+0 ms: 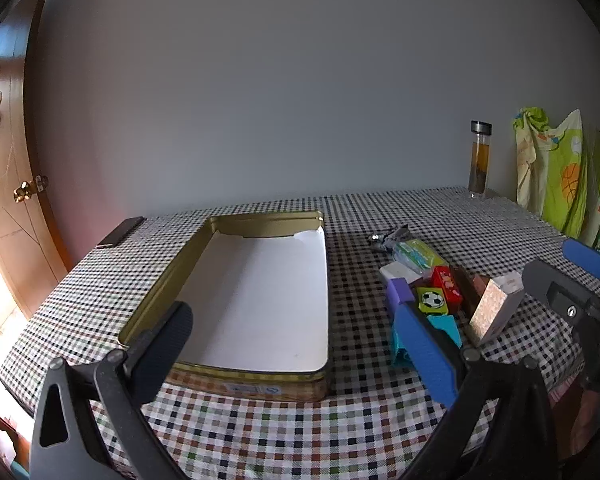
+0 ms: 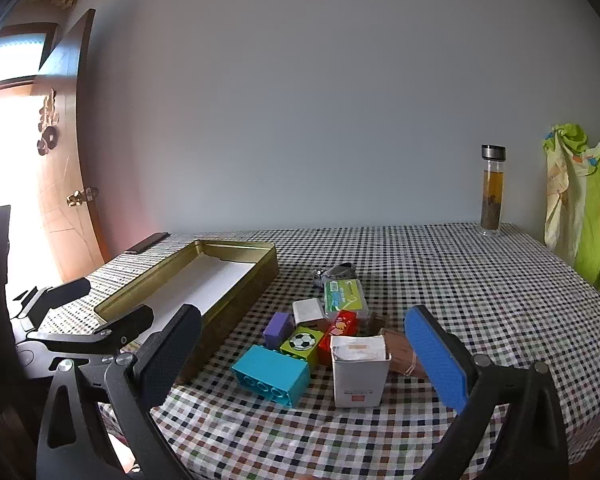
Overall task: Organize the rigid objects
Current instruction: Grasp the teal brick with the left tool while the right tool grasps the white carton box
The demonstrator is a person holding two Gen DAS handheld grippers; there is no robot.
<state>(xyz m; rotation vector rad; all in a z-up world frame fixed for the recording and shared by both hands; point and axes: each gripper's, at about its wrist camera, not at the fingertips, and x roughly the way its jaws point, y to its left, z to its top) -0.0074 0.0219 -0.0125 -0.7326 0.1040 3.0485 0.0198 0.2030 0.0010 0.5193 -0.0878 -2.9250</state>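
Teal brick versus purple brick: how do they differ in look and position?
The teal brick is long, lies on its side with its hollow sockets facing the camera, nearest the table edge. The purple brick is smaller, roughly cubic, sitting behind it, closer to the tin. Both are plastic building bricks outside the tin.

The right gripper (image 2: pixel 308 360) is hovering wide-jawed over a cluster: cyan brick (image 2: pixel 271 374) nearest, white carton (image 2: pixel 359 376) right of it, purple brick (image 2: pixel 279 329) and football block (image 2: pixel 302 343) behind. The gold tin (image 2: pixel 236 288) is lying left.
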